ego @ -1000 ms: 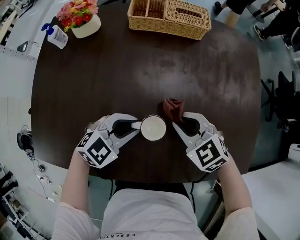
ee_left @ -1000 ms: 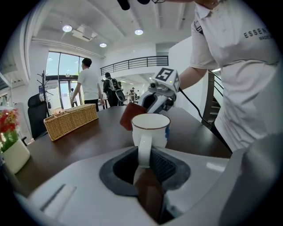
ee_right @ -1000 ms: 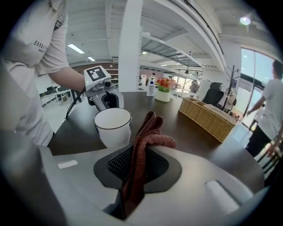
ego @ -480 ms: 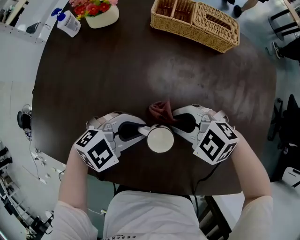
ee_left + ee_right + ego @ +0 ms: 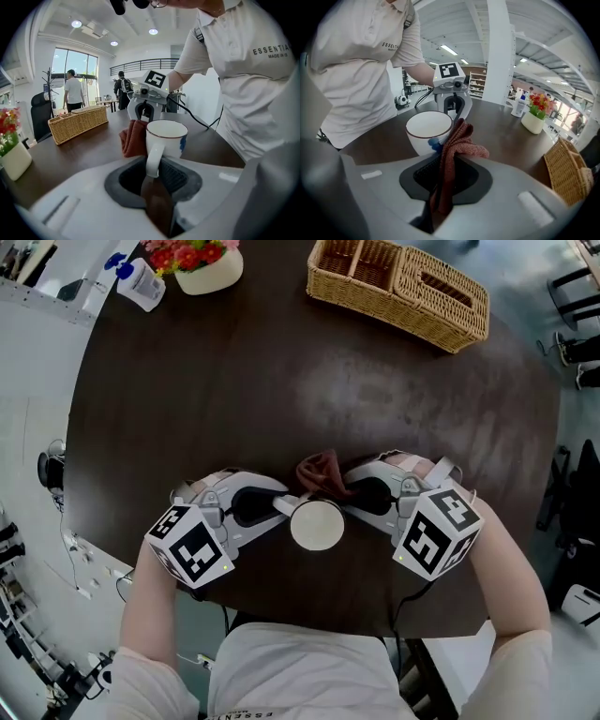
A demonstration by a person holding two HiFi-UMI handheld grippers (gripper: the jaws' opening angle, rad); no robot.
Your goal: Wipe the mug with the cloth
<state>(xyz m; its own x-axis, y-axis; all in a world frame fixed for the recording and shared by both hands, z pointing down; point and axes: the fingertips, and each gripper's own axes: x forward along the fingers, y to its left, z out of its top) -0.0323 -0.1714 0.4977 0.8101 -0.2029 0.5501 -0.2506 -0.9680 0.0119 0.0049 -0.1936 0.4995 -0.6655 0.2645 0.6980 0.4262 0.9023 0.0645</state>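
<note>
The mug (image 5: 317, 525) is found close to the near edge of the desk (image 5: 281, 381), about midway along it, with its mouth upward; whether its base rests on the desk or is lifted cannot be told. Its handle is clenched between the jaws of the left tool (image 5: 152, 171), which is closed on it from the left. The cloth (image 5: 457, 150), a reddish-brown bunch, is grasped in the right tool (image 5: 443, 180) and is laid against the mug's far-right side, so the wiping is judged to be under way. Only a small part of the wall is touched by the cloth. Risk is seen chiefly in the handle grip: if the cloth is pushed hard sideways, the mug may be twisted about its handle, slipped out and tipped over the near edge. The cloth, held by one fold, may also be dragged loose. A wicker basket (image 5: 398, 287) and a flower pot (image 5: 208, 273) are seen well apart at the far edge.
</note>
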